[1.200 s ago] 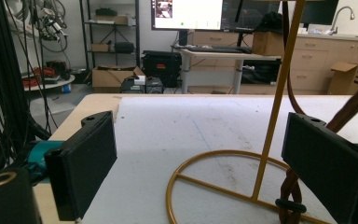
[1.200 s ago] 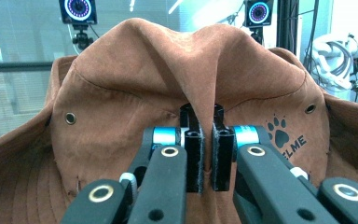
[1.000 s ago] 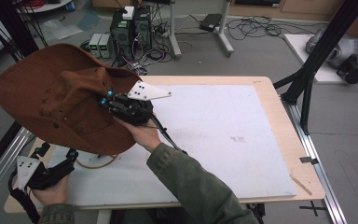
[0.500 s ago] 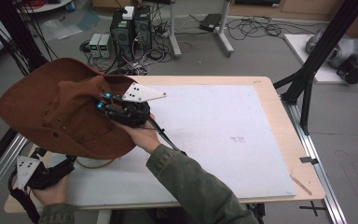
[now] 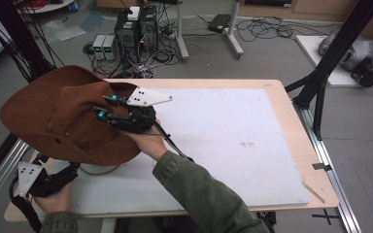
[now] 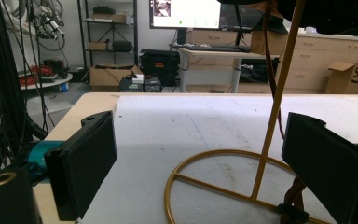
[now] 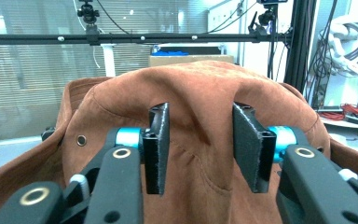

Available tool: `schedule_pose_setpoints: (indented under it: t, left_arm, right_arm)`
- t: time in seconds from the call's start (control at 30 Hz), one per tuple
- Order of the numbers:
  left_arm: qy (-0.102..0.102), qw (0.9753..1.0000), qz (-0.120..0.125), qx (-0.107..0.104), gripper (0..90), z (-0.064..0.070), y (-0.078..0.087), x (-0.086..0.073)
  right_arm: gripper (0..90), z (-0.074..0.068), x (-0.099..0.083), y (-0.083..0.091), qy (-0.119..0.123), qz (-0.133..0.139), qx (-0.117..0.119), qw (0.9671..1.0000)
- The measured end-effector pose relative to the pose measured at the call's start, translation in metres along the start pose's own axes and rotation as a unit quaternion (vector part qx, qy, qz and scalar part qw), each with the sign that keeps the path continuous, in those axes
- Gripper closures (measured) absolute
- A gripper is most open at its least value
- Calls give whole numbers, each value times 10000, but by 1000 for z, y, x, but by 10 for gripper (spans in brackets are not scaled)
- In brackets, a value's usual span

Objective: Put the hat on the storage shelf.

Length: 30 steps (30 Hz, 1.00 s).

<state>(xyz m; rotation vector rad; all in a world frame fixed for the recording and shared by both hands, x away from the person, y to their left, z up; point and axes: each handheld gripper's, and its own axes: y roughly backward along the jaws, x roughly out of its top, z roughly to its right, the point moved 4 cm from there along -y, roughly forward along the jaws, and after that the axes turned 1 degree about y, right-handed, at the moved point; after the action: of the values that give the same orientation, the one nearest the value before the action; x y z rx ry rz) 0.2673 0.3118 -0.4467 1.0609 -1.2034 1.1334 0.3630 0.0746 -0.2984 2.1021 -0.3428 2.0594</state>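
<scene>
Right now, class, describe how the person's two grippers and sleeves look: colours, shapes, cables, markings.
Both grippers are black. The right gripper has flat dark jaw pads, blue collars and a pale three-cornered plate dotted with holes. The left gripper carries a similar plate, and a black cable loops from it. The sleeves are olive green.

Rust-brown suede on the hat (image 5: 63, 119), plain, with small dull metal eyelets (image 7: 81, 140). Gold on the wire stand (image 6: 242, 172), ring and rod alike. Black on the right gripper (image 7: 200, 149), with bright blue collars behind the pads and brass-ringed holes lower down. Black too on the left gripper (image 6: 205, 168). White on the table's mat (image 5: 233, 136), faintly smudged grey; pale wood along the table's edge (image 5: 291, 116). Olive green on the sleeve (image 5: 199, 194).
</scene>
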Motion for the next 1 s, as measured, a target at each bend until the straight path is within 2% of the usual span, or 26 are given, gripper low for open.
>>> schedule_pose_setpoints:
  t: [0.07,0.1,0.13,0.27,0.33,0.8,1.0]
  left_arm:
    - [-8,10000,-7,-4,104,0,0,0]
    - [-2,10000,-8,-7,104,0,0,0]
    - [-8,10000,-10,-7,104,0,0,0]
    - [-3,10000,-6,0,104,0,0,0]
    - [-3,10000,-2,1,104,0,0,0]
    - [-15,10000,-6,3,104,0,0,0]
    - [-27,10000,-7,0,104,0,0,0]
  right_arm:
    - [523,1,1,1,-42,19,18,10000]
    - [523,1,1,1,-42,19,18,10000]
    - [459,1,1,1,-91,41,27,9999]
    - [382,3,2,3,-140,96,-112,9998]
    - [288,6,2,4,-191,102,-248,9995]
    - [217,10,4,8,-219,59,-393,9990]
    - [186,14,6,20,-176,49,-490,9986]
